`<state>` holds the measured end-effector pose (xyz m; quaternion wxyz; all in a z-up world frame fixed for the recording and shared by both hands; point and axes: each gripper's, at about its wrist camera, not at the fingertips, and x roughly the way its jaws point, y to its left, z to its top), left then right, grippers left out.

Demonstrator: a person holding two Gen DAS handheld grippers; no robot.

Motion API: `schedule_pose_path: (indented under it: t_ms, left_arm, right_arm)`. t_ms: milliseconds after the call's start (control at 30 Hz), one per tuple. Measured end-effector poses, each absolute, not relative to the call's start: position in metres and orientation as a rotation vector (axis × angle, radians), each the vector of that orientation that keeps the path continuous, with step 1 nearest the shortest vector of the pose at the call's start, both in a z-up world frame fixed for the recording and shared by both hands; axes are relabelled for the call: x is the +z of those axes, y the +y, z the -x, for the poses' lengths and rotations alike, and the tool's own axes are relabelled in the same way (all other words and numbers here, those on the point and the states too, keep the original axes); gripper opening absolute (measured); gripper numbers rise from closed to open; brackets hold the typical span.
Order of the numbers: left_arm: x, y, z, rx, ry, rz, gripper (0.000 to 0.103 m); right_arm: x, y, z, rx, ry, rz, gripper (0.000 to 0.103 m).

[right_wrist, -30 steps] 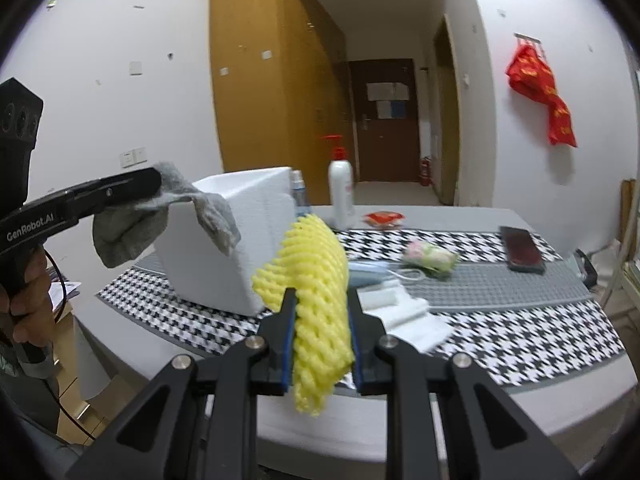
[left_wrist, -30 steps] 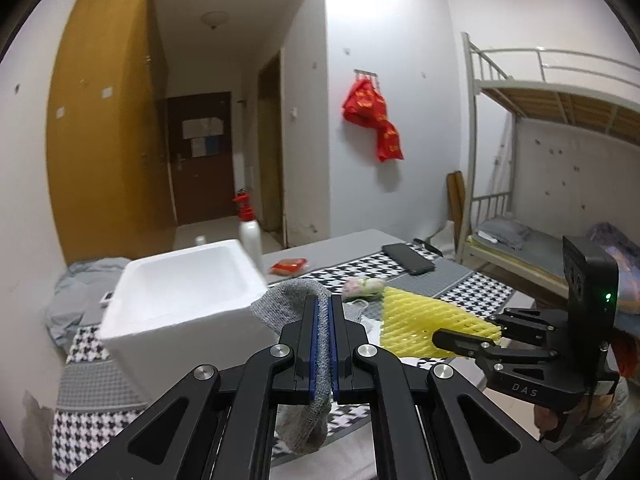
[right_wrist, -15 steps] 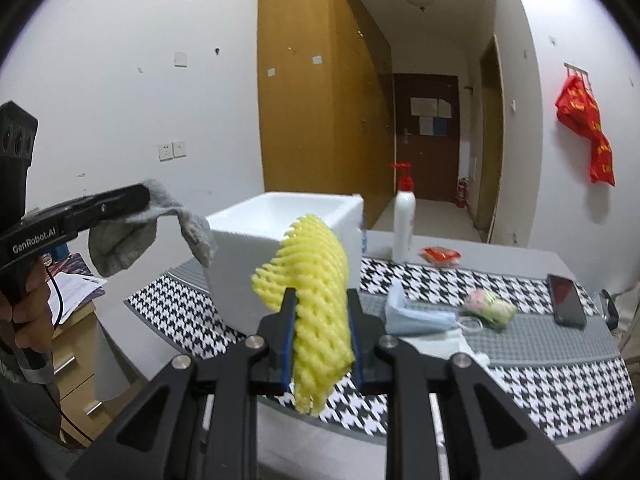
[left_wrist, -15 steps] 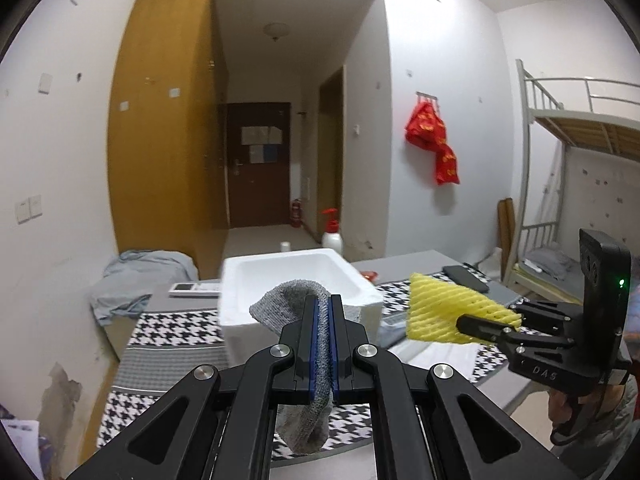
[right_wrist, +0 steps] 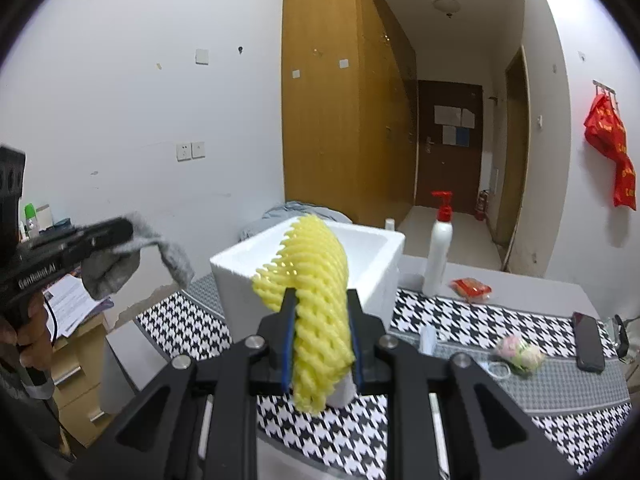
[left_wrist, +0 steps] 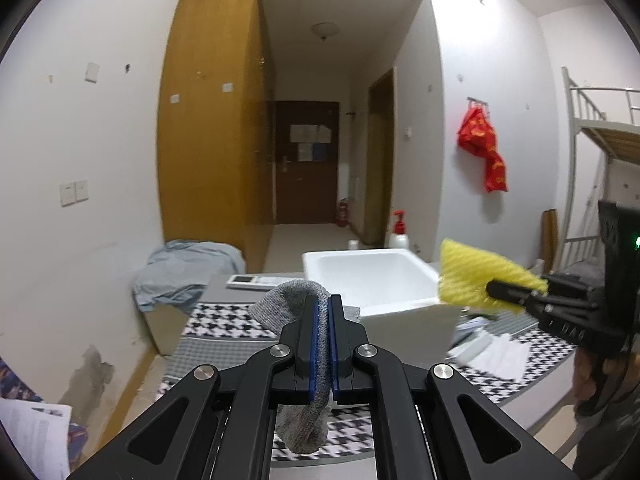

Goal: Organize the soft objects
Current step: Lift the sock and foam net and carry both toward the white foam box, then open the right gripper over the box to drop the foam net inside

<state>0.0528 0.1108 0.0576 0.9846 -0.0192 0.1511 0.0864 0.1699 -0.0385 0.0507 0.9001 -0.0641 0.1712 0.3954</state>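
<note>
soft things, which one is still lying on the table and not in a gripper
The pink-and-green bundle, lying on the cloth near the phone. The grey sock is clamped in the left gripper, the yellow foam net in the right gripper.

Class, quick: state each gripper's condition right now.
Left gripper: shut on the grey sock.
Right gripper: shut on the yellow foam net.

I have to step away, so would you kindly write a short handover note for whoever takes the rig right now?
Left gripper: shut on the grey sock, in the air short of the white foam box.
Right gripper: shut on the yellow foam fruit net, also in front of the box.
Done: both soft items lifted off the table.
Left: drop both into the box, which looks empty, then collect the face mask and the small pink and green soft thing that lie on the table.
</note>
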Motion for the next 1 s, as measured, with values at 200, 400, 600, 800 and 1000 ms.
schedule_pose_path:
  t_ms: [200, 400, 600, 800, 1000]
  left_arm:
    - [0.053, 0.122, -0.057, 0.248, 0.307, 0.024, 0.005]
    - [0.048, 0.138, -0.06, 0.294, 0.311, 0.04, 0.005]
    - [0.047, 0.146, -0.061, 0.326, 0.313, 0.033, 0.005]
    - [0.048, 0.155, -0.065, 0.362, 0.318, 0.04, 0.005]
    - [0.045, 0.161, -0.067, 0.39, 0.332, 0.044, 0.005]
  right_arm:
    - [0.058, -0.019, -0.186, 0.843, 0.348, 0.128, 0.026]
    - [0.061, 0.0, -0.201, 0.863, 0.359, 0.13, 0.026]
    - [0.06, 0.019, -0.217, 0.889, 0.379, 0.138, 0.026]
    - [0.057, 0.036, -0.234, 0.896, 0.415, 0.142, 0.026]
    - [0.05, 0.053, -0.251, 0.883, 0.469, 0.161, 0.026]
